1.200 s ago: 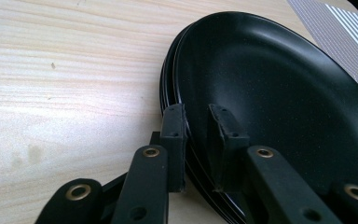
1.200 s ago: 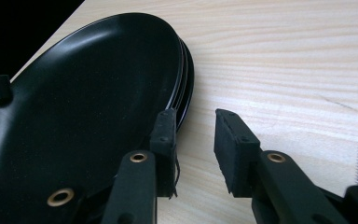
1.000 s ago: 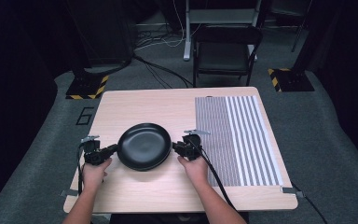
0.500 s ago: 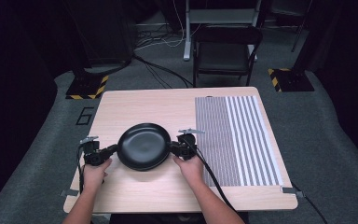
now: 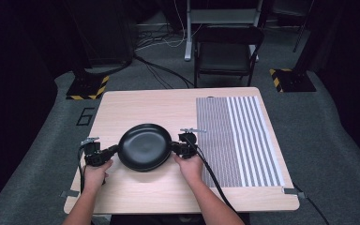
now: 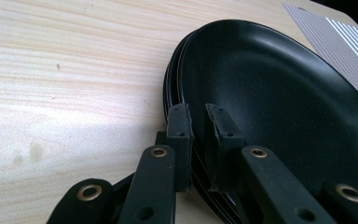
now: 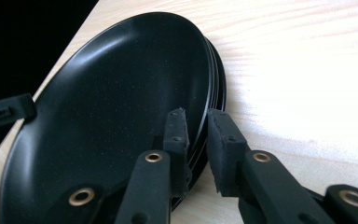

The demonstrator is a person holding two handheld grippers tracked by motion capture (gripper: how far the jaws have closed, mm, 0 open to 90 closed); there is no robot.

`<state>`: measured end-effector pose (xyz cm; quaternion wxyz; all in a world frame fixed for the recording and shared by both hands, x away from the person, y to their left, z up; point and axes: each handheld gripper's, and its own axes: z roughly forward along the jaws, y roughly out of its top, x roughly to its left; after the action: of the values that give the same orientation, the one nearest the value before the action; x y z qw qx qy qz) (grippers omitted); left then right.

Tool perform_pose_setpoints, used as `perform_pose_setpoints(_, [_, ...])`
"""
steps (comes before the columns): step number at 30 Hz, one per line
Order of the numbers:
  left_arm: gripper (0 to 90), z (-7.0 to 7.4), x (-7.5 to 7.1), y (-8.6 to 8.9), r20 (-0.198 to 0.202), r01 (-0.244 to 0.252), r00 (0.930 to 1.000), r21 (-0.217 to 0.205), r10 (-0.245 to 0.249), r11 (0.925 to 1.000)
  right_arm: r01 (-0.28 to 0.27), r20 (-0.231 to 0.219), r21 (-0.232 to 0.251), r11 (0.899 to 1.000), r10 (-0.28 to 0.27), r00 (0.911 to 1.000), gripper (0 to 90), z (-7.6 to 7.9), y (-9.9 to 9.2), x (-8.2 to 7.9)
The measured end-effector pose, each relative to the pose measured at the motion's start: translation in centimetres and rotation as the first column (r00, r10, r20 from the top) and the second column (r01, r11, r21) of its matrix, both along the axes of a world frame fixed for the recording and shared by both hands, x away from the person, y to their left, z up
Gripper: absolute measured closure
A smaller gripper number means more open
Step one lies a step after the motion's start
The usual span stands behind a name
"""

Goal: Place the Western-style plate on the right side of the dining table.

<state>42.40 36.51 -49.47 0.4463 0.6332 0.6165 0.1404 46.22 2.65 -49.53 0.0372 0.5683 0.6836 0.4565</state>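
I have the left hand-held gripper clamped on the round black plate stack's nine o'clock rim and the right hand-held gripper on its three o'clock rim, on the pale wooden worktop.

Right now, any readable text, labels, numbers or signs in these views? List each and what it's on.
"6" – a single outlined digit marked on the grey floor, just off the table's far left corner in the high view.
No other text reads: the black plates, the striped mat and both hand-held grippers carry no legible markings in any view.
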Motion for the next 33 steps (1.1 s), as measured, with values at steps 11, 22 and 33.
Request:
perform_pose_setpoints(11, [81.1,0.0,-0.1,-0.8,0.009,-0.005,0.9999,0.003,0.005,1.0000,-0.028,0.085,-0.085,0.996,0.036,0.9958,81.6,1.4,0.4,-0.1])
perform_pose_setpoints(22, [81.6,0.0,-0.1,-0.9,0.012,0.001,0.9999,0.016,-0.001,0.9999,0.024,0.020,0.007,1.000,-0.024,0.9995,76.4,-0.4,-0.4,0.0])
perform_pose_setpoints(33, [82.1,0.1,0.0,-1.2,0.018,0.006,0.9998,0.044,-0.007,0.9990,0.044,-0.070,0.096,0.994,-0.037,0.9969,78.0,-0.6,-0.9,0.7])
